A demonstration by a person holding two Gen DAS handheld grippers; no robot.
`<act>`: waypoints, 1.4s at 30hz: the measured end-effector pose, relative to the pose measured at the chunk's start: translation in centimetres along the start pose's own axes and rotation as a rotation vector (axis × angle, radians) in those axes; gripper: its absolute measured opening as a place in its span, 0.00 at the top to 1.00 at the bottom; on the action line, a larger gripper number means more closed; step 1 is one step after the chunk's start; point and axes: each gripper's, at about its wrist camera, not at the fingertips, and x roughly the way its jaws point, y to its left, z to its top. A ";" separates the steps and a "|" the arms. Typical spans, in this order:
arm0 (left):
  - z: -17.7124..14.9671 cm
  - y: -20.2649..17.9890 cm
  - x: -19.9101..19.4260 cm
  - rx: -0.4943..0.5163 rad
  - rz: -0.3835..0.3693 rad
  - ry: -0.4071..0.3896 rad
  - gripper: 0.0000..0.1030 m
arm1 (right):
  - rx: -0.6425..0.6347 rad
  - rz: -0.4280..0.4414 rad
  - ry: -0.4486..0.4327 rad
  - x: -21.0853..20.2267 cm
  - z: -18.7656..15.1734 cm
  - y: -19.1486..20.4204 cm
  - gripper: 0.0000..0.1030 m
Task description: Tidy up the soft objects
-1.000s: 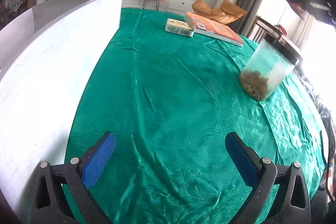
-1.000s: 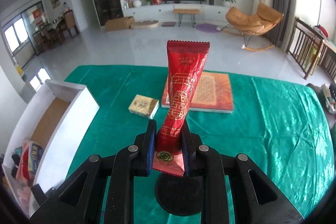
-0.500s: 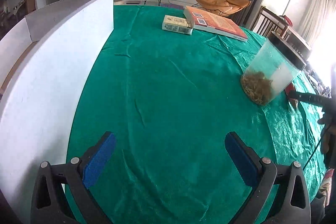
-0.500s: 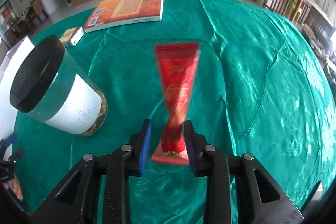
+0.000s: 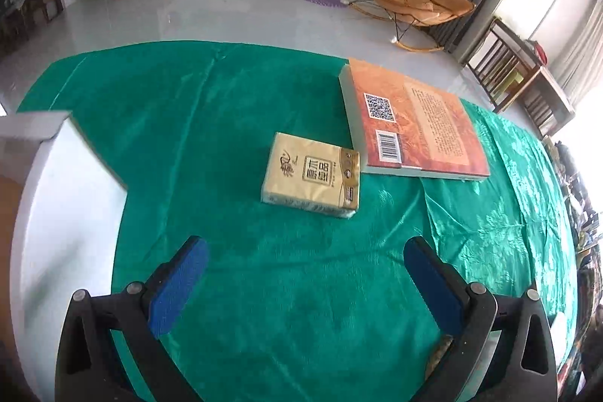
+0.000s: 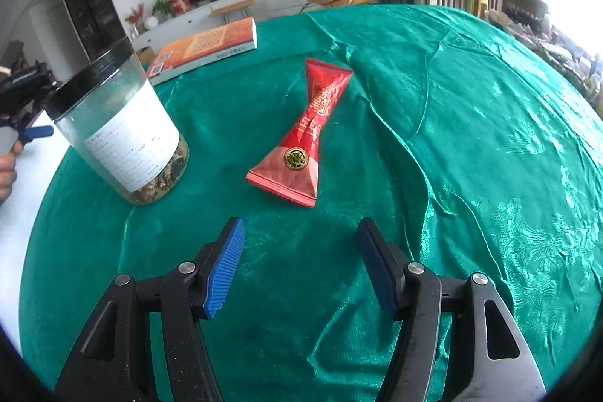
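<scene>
Left gripper (image 5: 301,279): jaws spread, empty, aimed at tissue pack (image 5: 312,175) lying flat beside book (image 5: 410,123); pack is best straddled squarely across its short sides. Right gripper (image 6: 301,264): spread, empty; red sachet (image 6: 303,134) lies on green cloth (image 6: 471,108)

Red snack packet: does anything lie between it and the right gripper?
No. In the right wrist view only bare green tablecloth separates the open right gripper from the red snack packet.

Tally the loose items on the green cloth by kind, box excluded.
Soft packs: 2, the gold tissue pack and the red foil snack packet
Books: 1, the orange paperback book
Jars: 1, the clear black-lidded plastic jar
Total: 4
</scene>
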 end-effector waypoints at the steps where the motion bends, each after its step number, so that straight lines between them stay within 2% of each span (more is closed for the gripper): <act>1: 1.0 -0.1 1.3 0.006 0.014 0.016 0.00 | -0.004 0.002 0.002 0.2 0.0 0.1 0.32; 5: 3.3 -0.7 4.2 -0.010 0.051 -0.005 0.00 | -0.004 0.005 0.003 0.3 -0.4 0.2 0.29; 8: 3.5 -0.9 7.0 -0.014 0.094 0.059 0.00 | -0.002 0.013 0.003 0.3 -0.5 0.2 0.28; 9: 3.2 -0.9 7.8 0.001 0.120 0.090 0.00 | -0.002 0.013 0.002 0.3 -0.5 0.1 0.28; 10: 3.0 -1.4 7.7 0.054 0.162 0.062 0.02 | -0.001 0.014 0.002 0.3 -0.6 0.1 0.28; 11: 2.7 -1.7 7.6 0.096 0.172 0.047 0.09 | 0.001 0.016 0.000 0.3 -0.6 0.1 0.28; 12: 2.5 -1.9 7.2 0.125 0.179 0.023 0.29 | 0.009 0.021 -0.004 0.2 -0.6 0.0 0.28; 13: 2.3 -1.8 6.8 0.138 0.184 0.009 0.29 | 0.032 0.037 -0.005 0.0 -0.2 -0.3 0.28; 15: 1.9 -1.2 5.8 0.124 0.133 0.002 0.29 | 0.102 0.074 -0.030 -0.6 1.3 -1.2 0.28; 17: 1.3 -0.7 4.6 0.112 0.117 -0.007 0.29 | 0.131 0.075 -0.044 -0.5 3.9 -1.8 0.28; 20: 0.0 -0.2 2.5 0.100 0.082 0.003 0.29 | 0.135 0.105 0.080 2.7 8.0 -2.1 0.28; 21: -0.5 -0.1 1.4 0.102 0.071 0.003 0.29 | 0.116 0.105 0.153 4.3 8.7 -1.8 0.32; 22: -1.0 0.0 0.1 0.108 0.056 0.000 0.29 | 0.094 0.093 0.232 5.9 8.9 -1.6 0.49; 23: -1.3 0.0 -1.3 0.115 0.040 -0.006 0.29 | 0.079 0.069 0.302 7.1 8.7 -1.6 0.71; 24: -1.7 0.0 -2.9 0.127 0.021 -0.016 0.29 | 0.080 0.062 0.294 7.1 8.7 -1.7 0.87; 26: -2.0 0.0 -6.4 0.150 -0.019 -0.049 0.29 | 0.057 0.005 0.262 5.7 9.3 -1.7 0.87; 29: -3.2 1.6 -12.7 0.168 -0.065 -0.112 0.29 | 0.017 0.022 0.154 0.8 11.1 -0.4 0.87; 32: -5.2 5.0 -18.7 0.153 -0.062 -0.170 0.29 | -0.077 0.076 0.084 -4.4 13.1 3.9 0.87; 35: -8.1 10.2 -23.3 0.104 0.006 -0.193 0.29 | -0.183 0.207 0.070 -8.0 13.4 10.8 0.87; 38: -11.6 15.6 -26.1 0.053 0.142 -0.195 0.28 | -0.259 0.392 0.095 -9.9 12.1 19.0 0.87; 42: -16.6 21.1 -28.2 -0.009 0.307 -0.170 0.27 | -0.336 0.626 0.160 -11.3 8.3 29.6 0.87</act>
